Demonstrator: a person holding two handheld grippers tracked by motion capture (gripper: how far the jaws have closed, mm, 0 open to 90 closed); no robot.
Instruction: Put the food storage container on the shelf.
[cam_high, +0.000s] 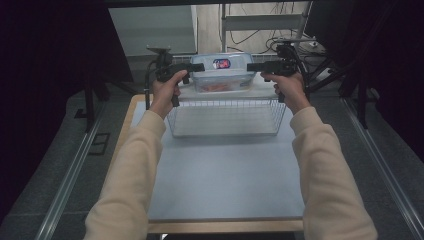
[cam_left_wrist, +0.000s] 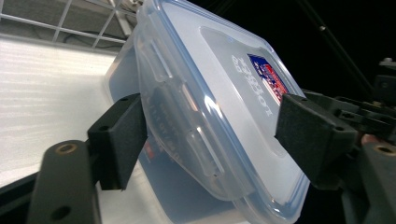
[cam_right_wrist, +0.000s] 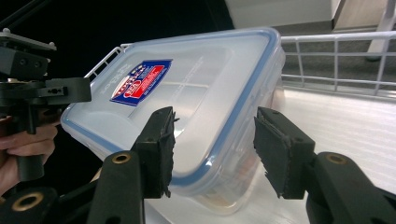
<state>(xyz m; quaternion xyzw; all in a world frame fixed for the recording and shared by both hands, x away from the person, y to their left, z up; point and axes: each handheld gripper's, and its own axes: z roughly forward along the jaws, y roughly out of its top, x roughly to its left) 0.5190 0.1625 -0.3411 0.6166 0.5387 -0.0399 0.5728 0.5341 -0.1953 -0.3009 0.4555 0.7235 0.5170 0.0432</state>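
A clear plastic food box (cam_high: 222, 75) with a blue-rimmed lid and a red-and-blue label rests at the far side of the table, with something orange inside. My left gripper (cam_high: 200, 66) is at its left end. In the left gripper view the box's (cam_left_wrist: 210, 93) lid edge and side latch lie between the open jaws of this gripper (cam_left_wrist: 215, 140), and the far pad stands off the lid. My right gripper (cam_high: 250, 66) is at the box's right end. Its jaws (cam_right_wrist: 212, 149) straddle the corner of the box (cam_right_wrist: 196, 84), with a gap beside the right pad.
A white wire basket (cam_high: 275, 117) stands just in front of the box, on the pale blue mat (cam_high: 225, 180). Its wires (cam_right_wrist: 336, 56) run close beside the box. Dark curtains flank the table, and cables and a metal frame lie beyond its far edge.
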